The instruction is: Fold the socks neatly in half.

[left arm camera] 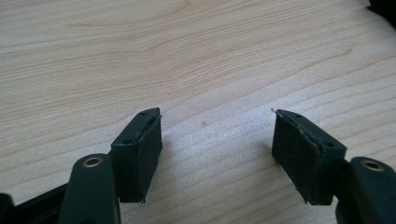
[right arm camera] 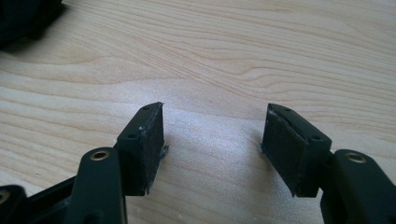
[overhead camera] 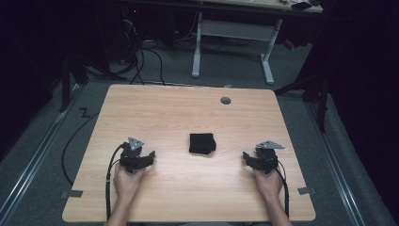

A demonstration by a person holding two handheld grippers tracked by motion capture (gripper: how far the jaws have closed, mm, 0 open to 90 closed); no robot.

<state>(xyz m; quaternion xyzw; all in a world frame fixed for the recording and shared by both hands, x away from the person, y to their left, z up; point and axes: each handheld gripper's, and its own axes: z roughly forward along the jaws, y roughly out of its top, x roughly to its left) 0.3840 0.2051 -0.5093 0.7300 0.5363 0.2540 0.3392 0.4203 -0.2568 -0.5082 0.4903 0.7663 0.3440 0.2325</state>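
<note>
A small black folded cloth [overhead camera: 202,143] lies on the light wooden desk [overhead camera: 188,108], about midway between the two sides and a little farther from the person than the hands are. It rests flat, roughly square, with nothing touching it.

The left tool [overhead camera: 149,157] sits at the near left of the desk, held in the person's left hand [overhead camera: 127,181], its black jaws pointing right toward the cloth. The cloth lies to its right and slightly farther away, near but clearly apart. In the left gripper view the left tool [left arm camera: 217,135] has its two padded jaws spread wide with only bare wood grain between them; a dark corner of the cloth [left arm camera: 385,8] shows at the far right edge, well beyond the jaw tips.

The right tool [overhead camera: 246,156] sits at the near right, held in the person's right hand [overhead camera: 269,182], its jaws pointing left toward the cloth. The cloth lies to its left and slightly farther away, at much the same gap as on the other side. In the right gripper view the right tool [right arm camera: 215,128] stands fully spread, nothing between the pads, and the cloth [right arm camera: 25,18] shows as a dark mass in the far left corner.

A small round grey cap [overhead camera: 226,100] sits in the desk surface near the far edge, well apart from the cloth.
</note>
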